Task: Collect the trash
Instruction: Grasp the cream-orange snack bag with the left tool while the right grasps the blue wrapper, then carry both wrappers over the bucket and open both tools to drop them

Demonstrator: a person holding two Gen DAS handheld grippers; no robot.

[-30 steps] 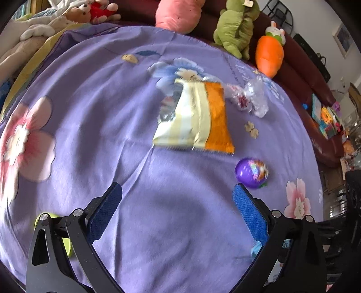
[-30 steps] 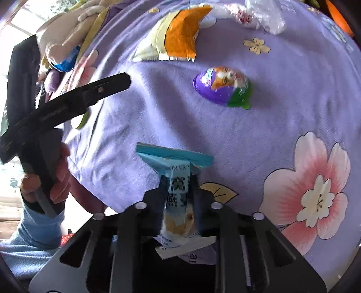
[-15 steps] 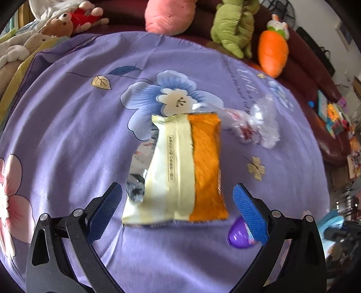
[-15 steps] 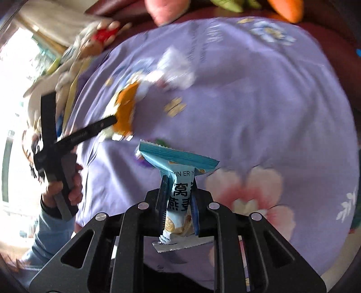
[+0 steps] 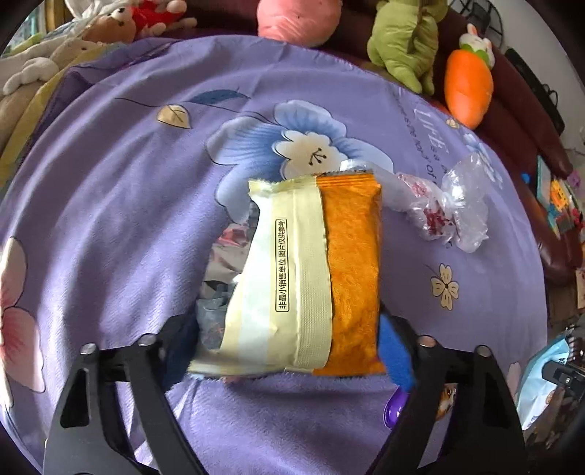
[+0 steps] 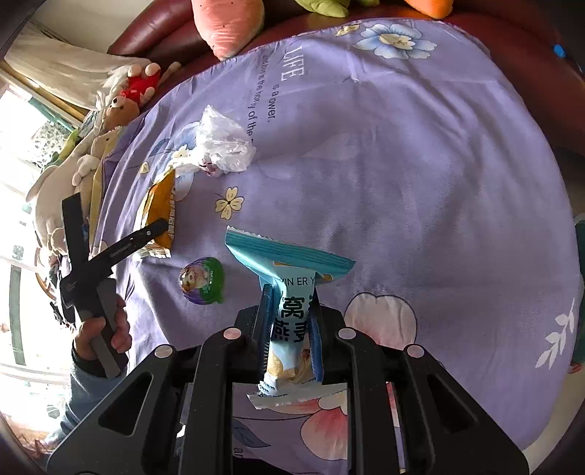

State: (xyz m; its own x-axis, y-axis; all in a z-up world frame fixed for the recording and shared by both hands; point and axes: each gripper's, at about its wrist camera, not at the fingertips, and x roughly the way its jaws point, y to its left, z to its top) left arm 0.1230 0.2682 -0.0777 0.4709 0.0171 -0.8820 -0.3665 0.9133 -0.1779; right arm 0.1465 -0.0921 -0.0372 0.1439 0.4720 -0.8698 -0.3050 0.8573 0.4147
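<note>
A cream and orange snack wrapper [image 5: 303,277] lies flat on the purple flowered cloth [image 5: 109,219]. My left gripper [image 5: 289,339] is open, its fingers on either side of the wrapper's near end. The wrapper also shows in the right wrist view [image 6: 158,215]. My right gripper [image 6: 290,321] is shut on a light blue snack packet [image 6: 292,292], held above the cloth. A crumpled clear plastic wrapper [image 5: 449,212] lies to the right of the orange wrapper. A purple and green foil egg [image 6: 201,280] lies near the cloth's front.
Plush toys line the sofa behind the cloth: an orange carrot [image 5: 470,86], a green toy [image 5: 406,40], a pink cushion [image 5: 296,18] and bears [image 5: 109,29]. The left hand and its gripper [image 6: 98,277] show at the cloth's left edge.
My left gripper has moved forward until its open fingers straddle the orange wrapper. My right gripper has lifted and swung with the blue packet still held.
</note>
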